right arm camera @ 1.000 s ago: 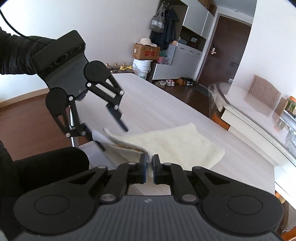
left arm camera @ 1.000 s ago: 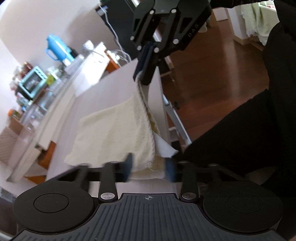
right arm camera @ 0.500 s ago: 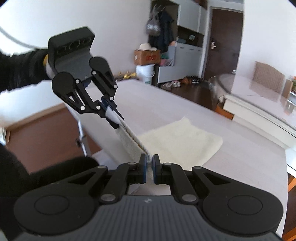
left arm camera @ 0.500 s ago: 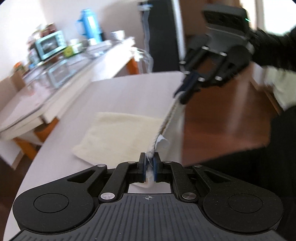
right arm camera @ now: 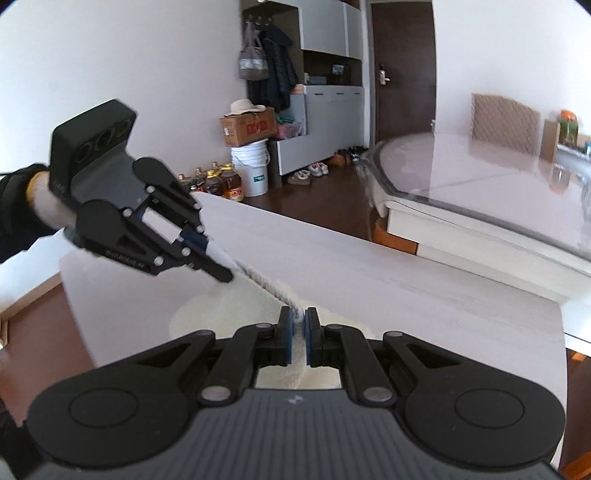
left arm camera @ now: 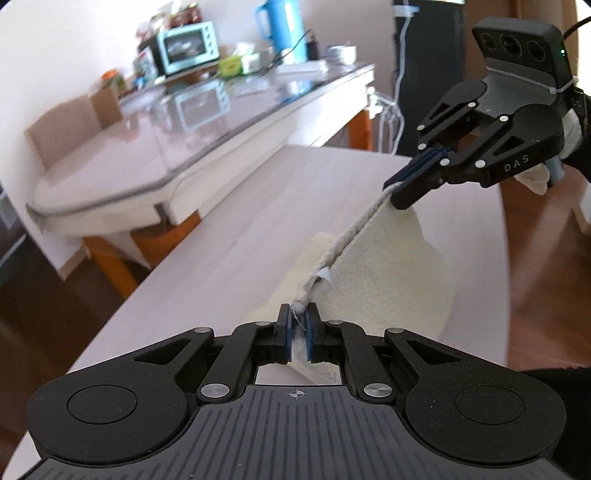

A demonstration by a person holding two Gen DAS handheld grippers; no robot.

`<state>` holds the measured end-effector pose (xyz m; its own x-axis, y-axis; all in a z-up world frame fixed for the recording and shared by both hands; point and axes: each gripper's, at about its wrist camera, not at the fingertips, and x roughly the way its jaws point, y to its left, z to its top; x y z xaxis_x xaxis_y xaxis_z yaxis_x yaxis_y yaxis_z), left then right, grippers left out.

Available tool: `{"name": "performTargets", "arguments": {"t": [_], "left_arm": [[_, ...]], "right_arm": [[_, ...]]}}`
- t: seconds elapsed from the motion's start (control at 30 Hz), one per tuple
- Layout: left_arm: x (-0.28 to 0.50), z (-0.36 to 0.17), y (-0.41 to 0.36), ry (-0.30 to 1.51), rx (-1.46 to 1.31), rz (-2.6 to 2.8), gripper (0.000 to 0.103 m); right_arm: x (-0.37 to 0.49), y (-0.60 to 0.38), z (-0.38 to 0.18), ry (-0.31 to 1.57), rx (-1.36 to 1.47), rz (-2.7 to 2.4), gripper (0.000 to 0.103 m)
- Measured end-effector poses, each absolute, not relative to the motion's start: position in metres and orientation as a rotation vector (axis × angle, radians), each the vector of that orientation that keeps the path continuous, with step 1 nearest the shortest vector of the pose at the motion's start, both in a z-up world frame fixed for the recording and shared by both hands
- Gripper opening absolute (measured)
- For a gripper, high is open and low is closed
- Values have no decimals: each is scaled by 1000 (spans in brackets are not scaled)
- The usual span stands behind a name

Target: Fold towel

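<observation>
A cream towel hangs lifted above the pale table, its hem stretched taut between both grippers. My left gripper is shut on one corner of the hem, close to the camera. My right gripper is shut on the other corner, up at the right of the left wrist view. In the right wrist view my right gripper pinches the hem, the left gripper holds the far end, and the towel sags below them toward the table.
A glass-topped sideboard with a teal toaster oven and a blue kettle runs along the table's far side. A chair stands behind it. Boxes, a bucket and bottles sit on the wooden floor past the table's end.
My left gripper has shut on the towel's near corner. Both grippers have lifted the hem off the table and swung it sideways across it, pulling the edge taut.
</observation>
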<state>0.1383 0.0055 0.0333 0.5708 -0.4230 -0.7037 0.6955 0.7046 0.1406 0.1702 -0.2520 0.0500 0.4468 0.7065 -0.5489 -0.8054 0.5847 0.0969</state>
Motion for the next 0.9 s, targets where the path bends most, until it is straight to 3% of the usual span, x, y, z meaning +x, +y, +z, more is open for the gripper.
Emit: {"name": "performTargets", "arguments": {"t": [0.4, 0.5, 0.57, 0.6, 0.73, 0.9], "left_arm": [[182, -8, 15, 782, 363, -640, 9], [181, -7, 19, 774, 352, -628, 18], [181, -5, 24, 767, 332, -612, 30], [181, -4, 27, 763, 322, -605, 31], [179, 2, 41, 730, 272, -561, 39], [179, 4, 36, 712, 290, -536, 38]], "right_arm": [[224, -235, 5, 717, -197, 874, 9], [225, -234, -3, 721, -209, 845, 13], [226, -240, -2, 703, -183, 811, 26], [225, -243, 0, 690, -173, 798, 28], [220, -253, 7, 649, -137, 739, 28], [206, -255, 7, 631, -108, 764, 27]]}}
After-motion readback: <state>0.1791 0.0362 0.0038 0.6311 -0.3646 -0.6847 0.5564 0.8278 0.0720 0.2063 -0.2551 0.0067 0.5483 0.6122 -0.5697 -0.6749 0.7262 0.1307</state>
